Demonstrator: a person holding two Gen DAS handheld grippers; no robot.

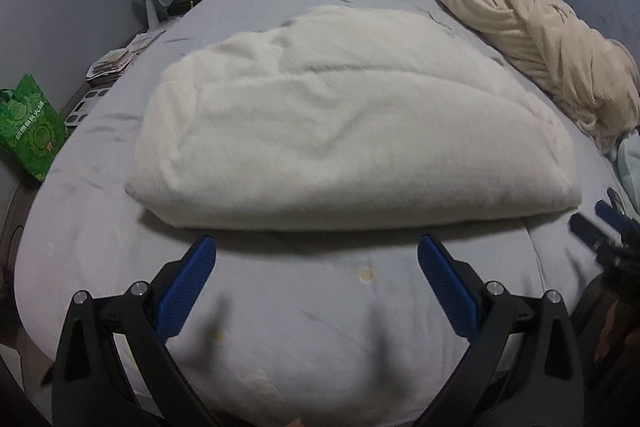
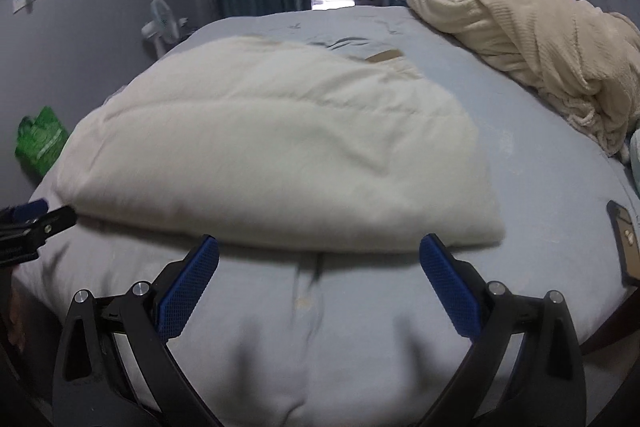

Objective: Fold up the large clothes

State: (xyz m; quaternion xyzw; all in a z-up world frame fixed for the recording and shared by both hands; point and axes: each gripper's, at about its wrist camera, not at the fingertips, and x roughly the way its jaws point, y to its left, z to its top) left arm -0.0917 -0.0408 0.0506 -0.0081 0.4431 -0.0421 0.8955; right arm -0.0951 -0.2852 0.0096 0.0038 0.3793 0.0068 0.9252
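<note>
A wide bed under a pale blue-grey sheet [image 1: 100,227] fills both wrist views, spreading out under and ahead of the tongs. On it, straight in front of both tongs, lies a large cream fleece garment [image 1: 340,131], already doubled into a thick, puffy slab. Its long axis runs crosswise to the tongs' pointing direction, and its near folded edge sits just beyond their tips, not touching them. A second, crumpled cream blanket [image 1: 532,39] is heaped well off to the right, beyond the folded piece.

The left tongs [image 1: 317,269] are spread wide and hold nothing; the near edge lies ahead of them, with more of the slab's left half in their reach. The right tongs [image 2: 319,269] are equally wide apart and empty, facing the slab's right portion, with its near right corner just ahead and to their right. Each pair shows at the margin of the other's view, so they hover side by side over the bare sheet.

Both pairs appear about equally near the edge. Any further fold would likely start from that near edge, taken at two points along its length.

A dark phone [image 2: 624,243] lies on the sheet to the right of the right tongs.
</note>
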